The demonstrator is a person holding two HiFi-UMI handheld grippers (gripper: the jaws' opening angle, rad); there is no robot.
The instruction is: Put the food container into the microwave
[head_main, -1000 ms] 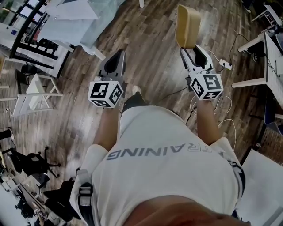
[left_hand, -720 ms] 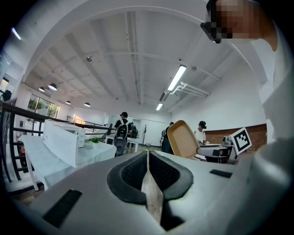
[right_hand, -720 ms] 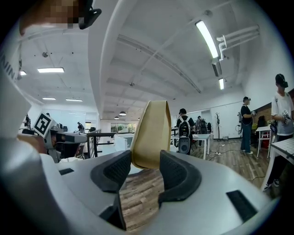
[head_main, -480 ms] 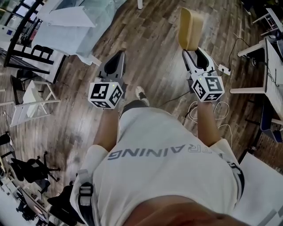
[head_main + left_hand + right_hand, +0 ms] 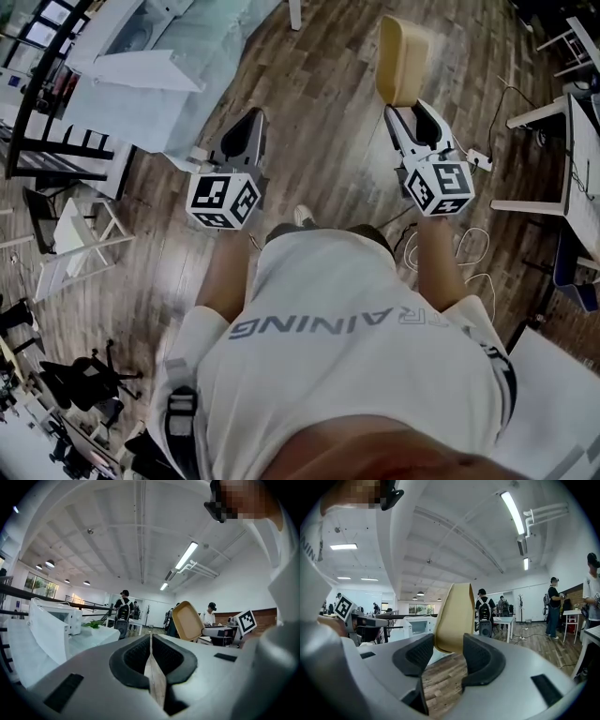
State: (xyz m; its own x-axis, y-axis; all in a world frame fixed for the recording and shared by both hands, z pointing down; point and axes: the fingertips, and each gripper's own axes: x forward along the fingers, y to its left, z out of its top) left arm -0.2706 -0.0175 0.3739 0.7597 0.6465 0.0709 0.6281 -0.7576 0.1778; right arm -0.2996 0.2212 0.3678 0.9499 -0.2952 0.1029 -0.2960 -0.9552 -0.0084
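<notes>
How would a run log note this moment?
right gripper: shut on food container | left gripper: shut, empty | microwave: ahead, not reached

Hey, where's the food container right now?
Head view, upper right: the food container stands on edge, clamped by the right gripper above the wooden floor, right of the empty left gripper.

- Matt tan food container [image 5: 457,616] between the fingers [image 5: 483,660] of the right gripper [image 5: 447,638]: smooth, like moulded pulp.
- Finger pads [image 5: 415,656], also on the left gripper [image 5: 151,639]: dark, finely textured rubber.
- Gripper shells: smooth matt grey plastic.
- Wood-plank floor [image 5: 319,122] under the fingers: faint sheen.
</notes>
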